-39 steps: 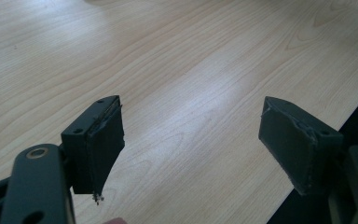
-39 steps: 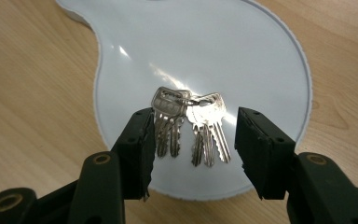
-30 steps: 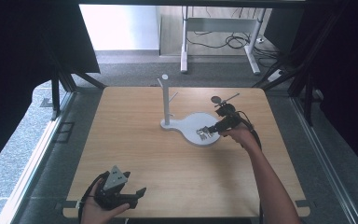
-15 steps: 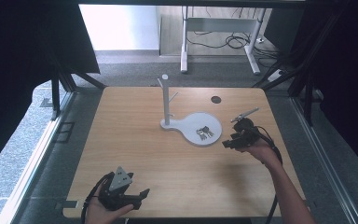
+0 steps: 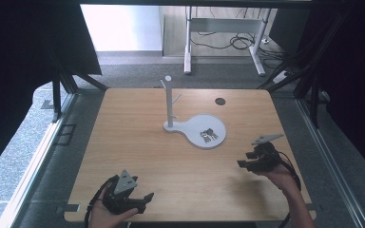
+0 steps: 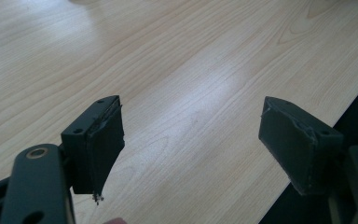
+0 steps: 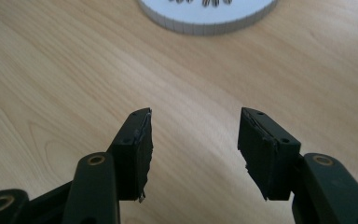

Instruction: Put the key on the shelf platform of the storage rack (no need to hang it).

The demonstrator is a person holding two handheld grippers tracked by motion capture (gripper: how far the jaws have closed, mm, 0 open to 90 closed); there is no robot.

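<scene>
Right gripper [image 5: 245,160] now off stand base [image 5: 218,140].

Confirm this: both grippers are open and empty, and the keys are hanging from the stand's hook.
One thing is wrong: the keys are not on the hook. The high view shows them lying flat on the stand's white base. The rest holds: left gripper and right gripper are open and empty.

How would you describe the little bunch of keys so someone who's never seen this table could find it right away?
Start at the wooden table and find the white stand with its upright post, right of centre. Its flat base widens into a round dish, and the keys lie on it. They are the small dark metal cluster on that white surface, ahead of the right gripper.
</scene>
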